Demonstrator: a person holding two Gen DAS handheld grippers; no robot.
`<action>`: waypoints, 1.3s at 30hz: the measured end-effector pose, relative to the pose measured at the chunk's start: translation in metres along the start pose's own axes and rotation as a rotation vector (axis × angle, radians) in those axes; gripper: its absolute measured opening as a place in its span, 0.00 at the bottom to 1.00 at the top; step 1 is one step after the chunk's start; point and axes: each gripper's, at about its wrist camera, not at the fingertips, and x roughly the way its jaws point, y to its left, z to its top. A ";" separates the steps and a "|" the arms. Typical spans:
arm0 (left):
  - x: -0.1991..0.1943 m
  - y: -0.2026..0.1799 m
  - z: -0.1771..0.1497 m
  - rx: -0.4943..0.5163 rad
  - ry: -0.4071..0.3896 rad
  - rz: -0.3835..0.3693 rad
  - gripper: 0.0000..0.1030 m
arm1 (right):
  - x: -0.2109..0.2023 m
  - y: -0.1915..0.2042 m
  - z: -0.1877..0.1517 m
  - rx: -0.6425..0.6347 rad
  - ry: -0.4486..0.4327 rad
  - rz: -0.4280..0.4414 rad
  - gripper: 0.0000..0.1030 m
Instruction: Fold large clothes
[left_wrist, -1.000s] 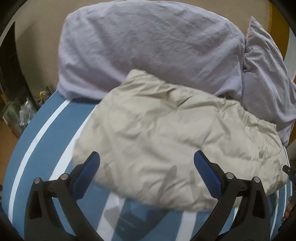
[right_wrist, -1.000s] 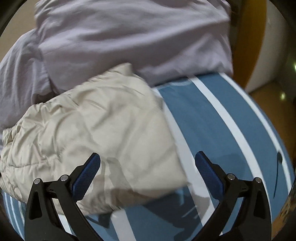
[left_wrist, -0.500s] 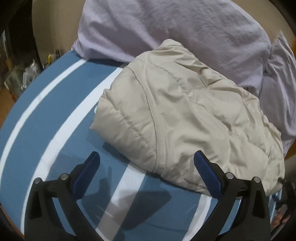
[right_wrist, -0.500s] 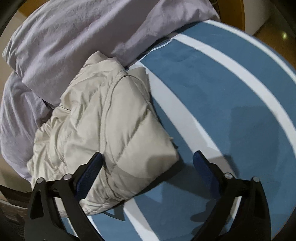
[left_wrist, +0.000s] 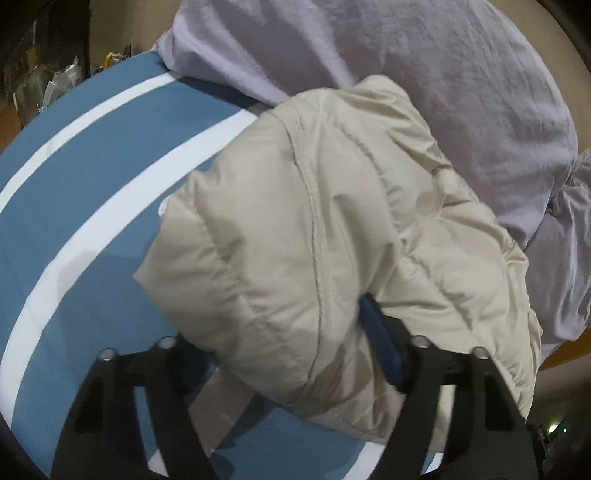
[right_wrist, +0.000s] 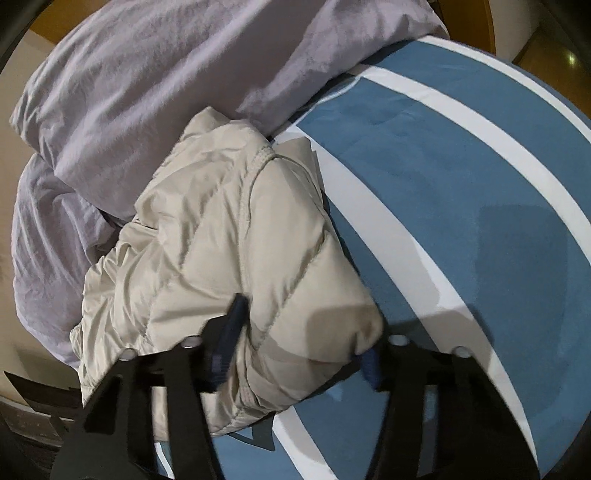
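Note:
A folded beige puffer jacket (left_wrist: 295, 229) lies on the blue and white striped bed sheet (left_wrist: 74, 206), up against the lilac pillows. My left gripper (left_wrist: 286, 350) has its jaws closing around the jacket's near left edge; one blue pad (left_wrist: 380, 343) digs into the padding and the other is hidden under the fabric. In the right wrist view the jacket (right_wrist: 229, 240) bulges between the closing jaws of my right gripper (right_wrist: 299, 349), whose blue pads (right_wrist: 229, 332) press into its near right corner.
Two lilac pillows (left_wrist: 424, 74) (right_wrist: 147, 74) lie behind the jacket. Cluttered items (left_wrist: 48, 85) stand beyond the bed's left edge. A wooden frame (right_wrist: 491, 26) shows at the far right. Striped sheet (right_wrist: 480, 221) stretches bare to the right.
Both grippers have come down onto the jacket's near edge and their jaws have narrowed from wide open to pinching the padding. Both views have rolled.

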 end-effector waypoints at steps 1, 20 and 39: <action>-0.003 -0.001 0.000 0.007 -0.010 0.002 0.56 | -0.002 0.000 -0.001 -0.009 -0.006 0.008 0.40; -0.093 0.057 -0.027 0.092 -0.082 -0.043 0.27 | -0.054 -0.004 -0.063 -0.092 0.000 0.080 0.27; -0.137 0.136 -0.081 0.041 -0.072 0.016 0.54 | -0.097 -0.015 -0.123 -0.170 0.060 0.035 0.43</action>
